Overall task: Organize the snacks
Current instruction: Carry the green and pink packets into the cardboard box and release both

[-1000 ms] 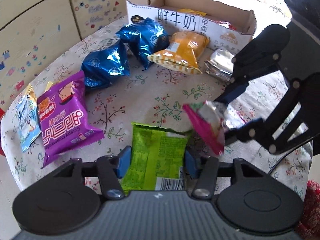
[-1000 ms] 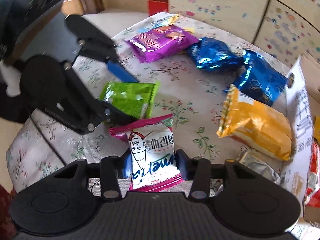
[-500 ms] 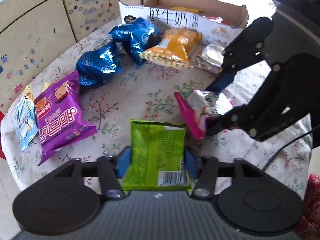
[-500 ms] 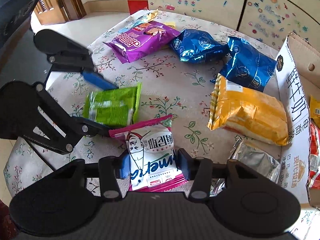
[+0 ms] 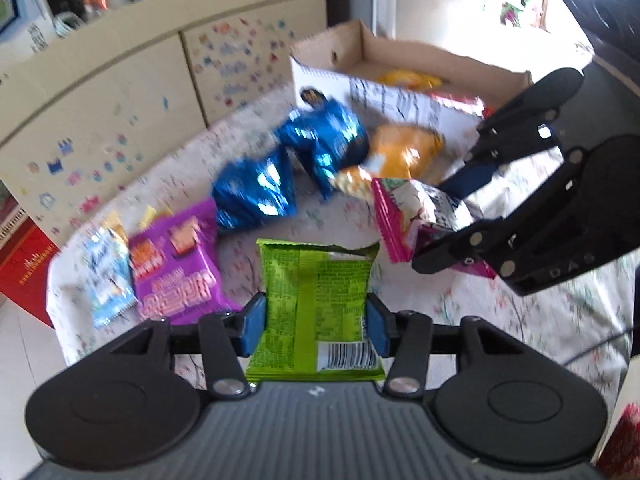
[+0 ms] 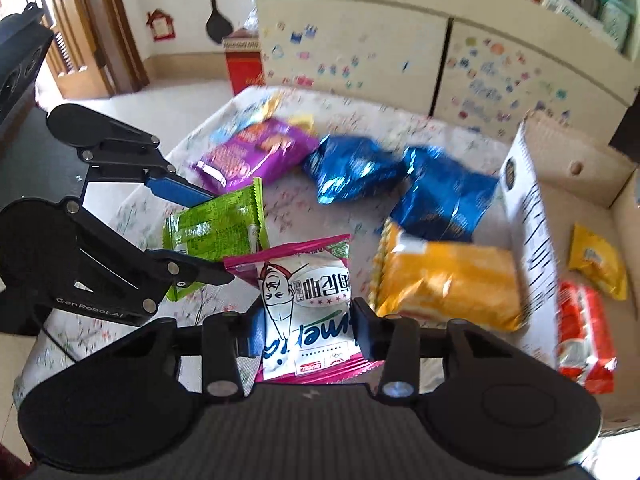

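Observation:
My left gripper is shut on a green snack packet and holds it above the table; it also shows in the right wrist view. My right gripper is shut on a pink-and-white snack packet, seen in the left wrist view too. Both are raised, side by side. The open cardboard box stands at the table's far right with a yellow packet and a red packet inside.
On the flowered tablecloth lie a purple packet, two blue bags, an orange bag and a light-blue packet. A cabinet with stickers stands behind the table.
Both grippers have lifted higher with their packets and tilted up, so more of the room and the box's inside shows. The grips are unchanged.

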`<state>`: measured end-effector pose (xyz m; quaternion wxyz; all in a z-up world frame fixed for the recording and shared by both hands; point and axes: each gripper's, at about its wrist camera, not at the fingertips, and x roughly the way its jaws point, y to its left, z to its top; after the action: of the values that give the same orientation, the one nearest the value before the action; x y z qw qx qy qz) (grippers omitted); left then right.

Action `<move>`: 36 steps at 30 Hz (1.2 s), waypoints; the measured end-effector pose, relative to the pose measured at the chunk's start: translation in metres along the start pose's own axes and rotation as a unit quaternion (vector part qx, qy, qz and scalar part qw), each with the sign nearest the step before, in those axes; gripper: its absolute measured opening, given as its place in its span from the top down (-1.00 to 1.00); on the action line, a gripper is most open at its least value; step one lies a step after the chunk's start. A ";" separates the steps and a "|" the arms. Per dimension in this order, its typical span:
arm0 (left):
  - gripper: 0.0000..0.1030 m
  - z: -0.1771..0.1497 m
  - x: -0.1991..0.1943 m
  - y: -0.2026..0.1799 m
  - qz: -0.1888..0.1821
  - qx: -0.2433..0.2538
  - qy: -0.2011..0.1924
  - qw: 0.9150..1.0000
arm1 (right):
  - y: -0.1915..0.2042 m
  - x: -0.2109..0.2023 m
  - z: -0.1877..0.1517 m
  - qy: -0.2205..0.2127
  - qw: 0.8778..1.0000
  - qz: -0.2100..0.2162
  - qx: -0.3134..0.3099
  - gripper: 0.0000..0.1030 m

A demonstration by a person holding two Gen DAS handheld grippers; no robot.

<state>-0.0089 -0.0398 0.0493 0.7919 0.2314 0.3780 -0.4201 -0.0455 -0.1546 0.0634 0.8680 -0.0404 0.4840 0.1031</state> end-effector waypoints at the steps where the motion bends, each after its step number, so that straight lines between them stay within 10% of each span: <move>1: 0.02 0.003 -0.002 0.001 0.003 -0.004 -0.006 1.000 | -0.001 -0.003 0.001 -0.005 1.000 -0.005 0.001 0.04; 17: 0.02 0.055 -0.019 0.010 0.038 -0.071 -0.090 0.993 | -0.031 -0.046 0.017 -0.079 0.994 -0.059 0.046 0.04; 36: 0.02 0.120 0.004 -0.030 -0.033 -0.120 -0.144 0.982 | -0.118 -0.115 0.002 -0.152 0.956 -0.150 0.201 0.03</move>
<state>0.0161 -0.1399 0.1171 0.8459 0.0592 0.3152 -0.4263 -0.0769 -0.2855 0.1588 0.9269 0.0790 0.3456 -0.1231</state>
